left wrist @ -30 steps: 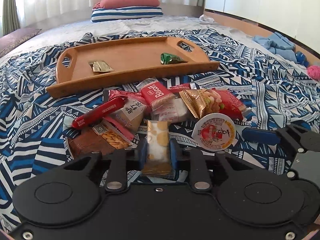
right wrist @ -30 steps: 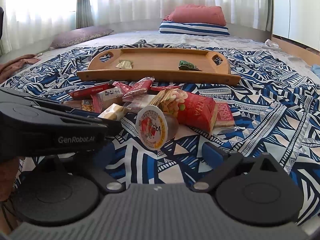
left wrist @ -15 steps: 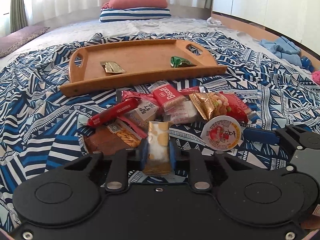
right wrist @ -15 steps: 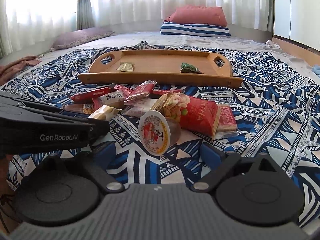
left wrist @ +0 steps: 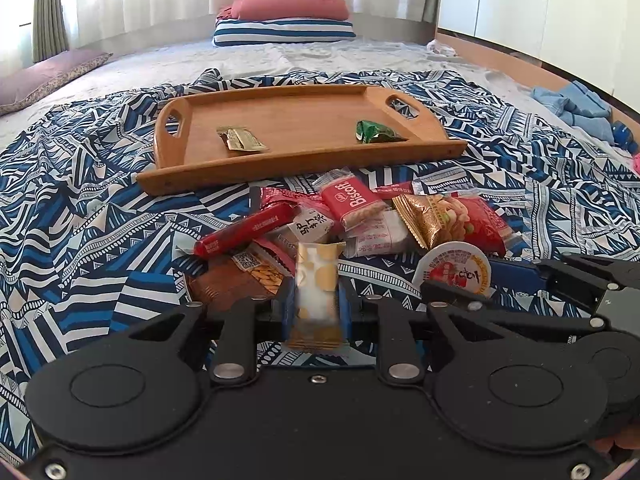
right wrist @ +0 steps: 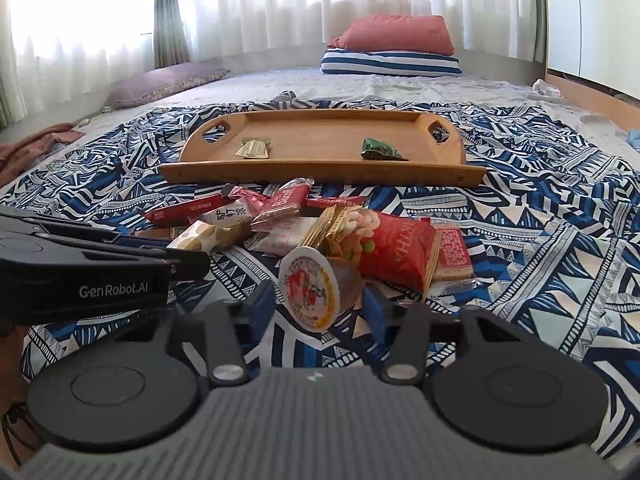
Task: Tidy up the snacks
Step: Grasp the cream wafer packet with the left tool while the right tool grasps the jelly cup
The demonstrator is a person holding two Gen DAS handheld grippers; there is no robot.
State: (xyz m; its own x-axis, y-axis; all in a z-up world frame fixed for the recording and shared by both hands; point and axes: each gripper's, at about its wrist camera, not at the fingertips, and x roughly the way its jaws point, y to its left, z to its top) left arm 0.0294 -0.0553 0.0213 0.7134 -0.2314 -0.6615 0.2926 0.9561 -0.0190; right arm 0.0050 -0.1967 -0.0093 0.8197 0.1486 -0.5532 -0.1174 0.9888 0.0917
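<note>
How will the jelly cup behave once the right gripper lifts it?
The jelly cup lies on its side between the right gripper pads, which have just been closing; being round, it may roll or pivot. Its smooth wall looks slippery, and its foil lid could dent.

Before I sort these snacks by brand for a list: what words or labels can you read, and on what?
"Biscoff": red biscuit packet in the pile.
"GenRobot.AI": side of the left gripper, seen by the right wrist camera.
White packet: large Chinese characters, not clear enough to quote.
Red nut bag: partly hidden capitals, unreadable.
Jelly cup lid and other wrappers: too small or blurred.
</note>
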